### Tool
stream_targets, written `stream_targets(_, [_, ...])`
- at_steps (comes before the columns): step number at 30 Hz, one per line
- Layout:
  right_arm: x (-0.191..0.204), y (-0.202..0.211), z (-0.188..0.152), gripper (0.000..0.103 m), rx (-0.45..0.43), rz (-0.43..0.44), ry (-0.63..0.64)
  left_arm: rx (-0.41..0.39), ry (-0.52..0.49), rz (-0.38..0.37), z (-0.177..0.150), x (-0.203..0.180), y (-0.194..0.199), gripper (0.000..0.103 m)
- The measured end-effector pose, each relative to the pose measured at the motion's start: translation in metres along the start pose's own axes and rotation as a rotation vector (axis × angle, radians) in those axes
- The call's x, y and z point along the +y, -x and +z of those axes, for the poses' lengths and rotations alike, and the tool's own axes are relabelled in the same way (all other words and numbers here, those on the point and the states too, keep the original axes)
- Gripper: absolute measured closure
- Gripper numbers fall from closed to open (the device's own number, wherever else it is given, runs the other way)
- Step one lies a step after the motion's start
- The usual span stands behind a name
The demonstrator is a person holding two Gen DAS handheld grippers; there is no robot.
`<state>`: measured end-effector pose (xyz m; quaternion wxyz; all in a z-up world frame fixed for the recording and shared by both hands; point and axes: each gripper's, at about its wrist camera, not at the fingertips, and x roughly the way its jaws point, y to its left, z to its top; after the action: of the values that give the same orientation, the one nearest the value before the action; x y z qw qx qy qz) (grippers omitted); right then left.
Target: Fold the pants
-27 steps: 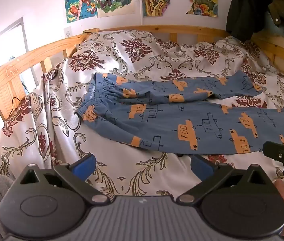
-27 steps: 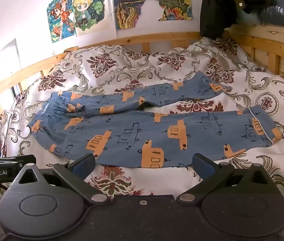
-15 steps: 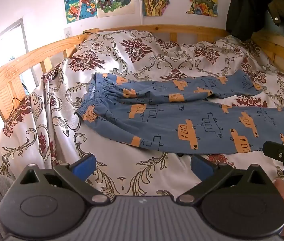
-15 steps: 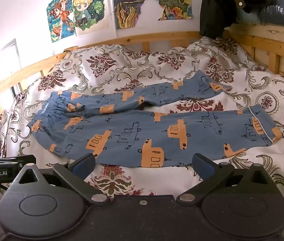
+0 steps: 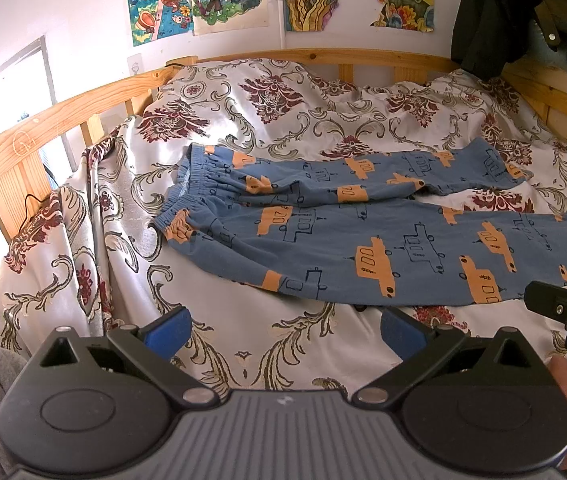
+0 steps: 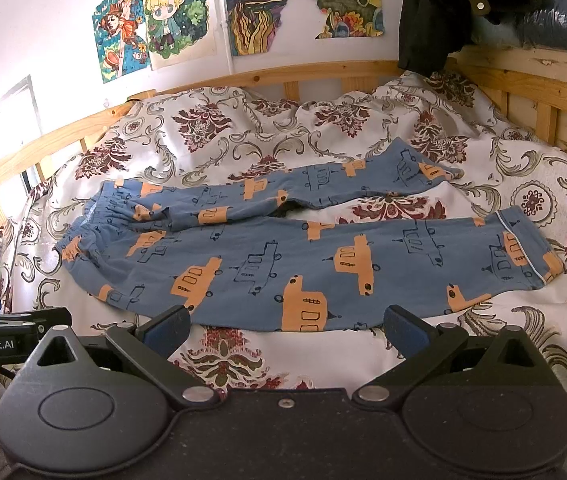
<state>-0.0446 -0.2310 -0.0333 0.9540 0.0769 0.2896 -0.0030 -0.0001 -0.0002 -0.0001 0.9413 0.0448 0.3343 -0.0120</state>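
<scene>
Nothing has shifted: your left claw and right claw stay spread, empty; the pants lie unfolded ahead.

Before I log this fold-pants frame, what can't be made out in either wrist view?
- Pants, left wrist view: the near leg's cuff runs off the right edge, partly behind the right hand-held gripper.
- Left hand-held gripper, right wrist view: cut off by the left edge, so its opening is unreadable there.
- Dark clothing on the bed frame: cropped by the top edge, type unclear.
</scene>
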Motion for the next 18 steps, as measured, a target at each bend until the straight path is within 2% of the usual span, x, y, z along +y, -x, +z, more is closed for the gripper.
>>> stream_targets(18, [-0.0002,0.0015,-0.0016,0.001,0.003,0.000,-0.001,0.001,-0.001,0.001,0.0000,0.0000,0.0000,0.000])
